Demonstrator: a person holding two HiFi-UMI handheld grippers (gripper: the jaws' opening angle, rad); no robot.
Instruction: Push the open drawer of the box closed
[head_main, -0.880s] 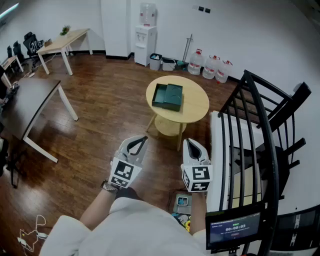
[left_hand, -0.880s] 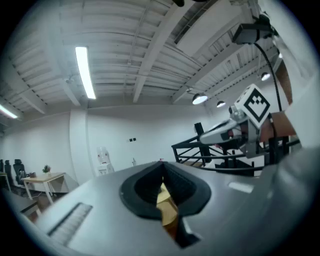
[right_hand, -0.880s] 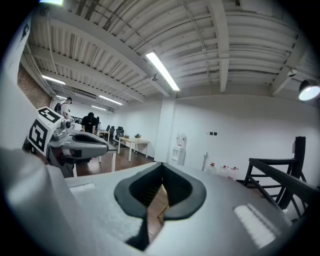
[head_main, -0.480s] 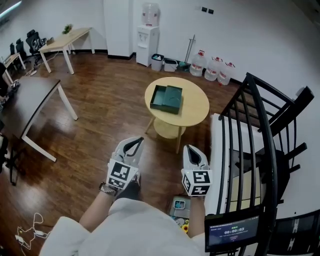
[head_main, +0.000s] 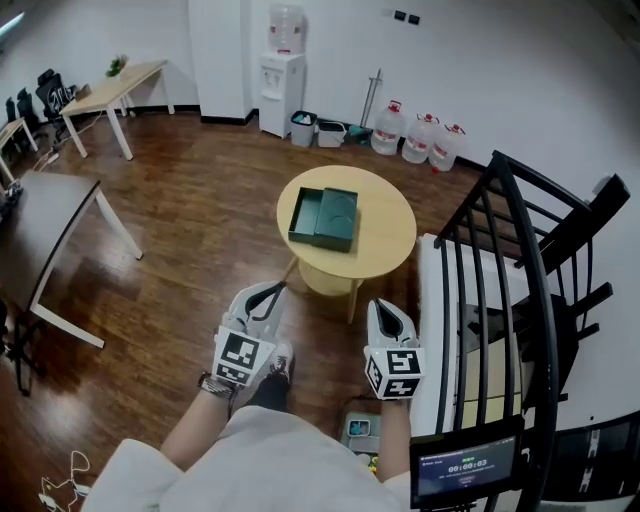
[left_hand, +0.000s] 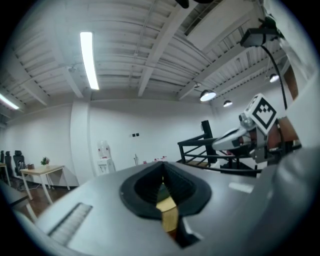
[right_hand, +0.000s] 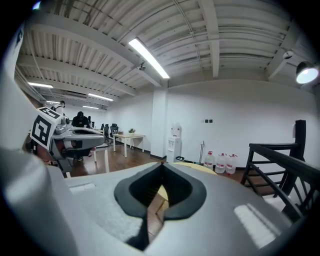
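A dark green box (head_main: 325, 218) with its drawer pulled out to the left lies on a round yellow table (head_main: 385, 232) ahead of me in the head view. Both grippers hang well short of the table, over the wooden floor. My left gripper (head_main: 275, 289) is shut with nothing in it, and so is my right gripper (head_main: 382, 290). In the left gripper view the jaws (left_hand: 162, 176) meet tip to tip and hide the box. The right gripper view shows its closed jaws (right_hand: 161, 176) with the table's edge (right_hand: 197, 166) just behind them.
A black metal railing (head_main: 505, 290) stands close on the right. A dark desk (head_main: 45, 225) is at the left, a light wooden desk (head_main: 115, 85) at the far left. A water dispenser (head_main: 277, 75) and water jugs (head_main: 420, 138) line the back wall.
The view has advanced toward the round table, which now sits closer and lower in the picture. Both grippers stay shut and keep their place before me.
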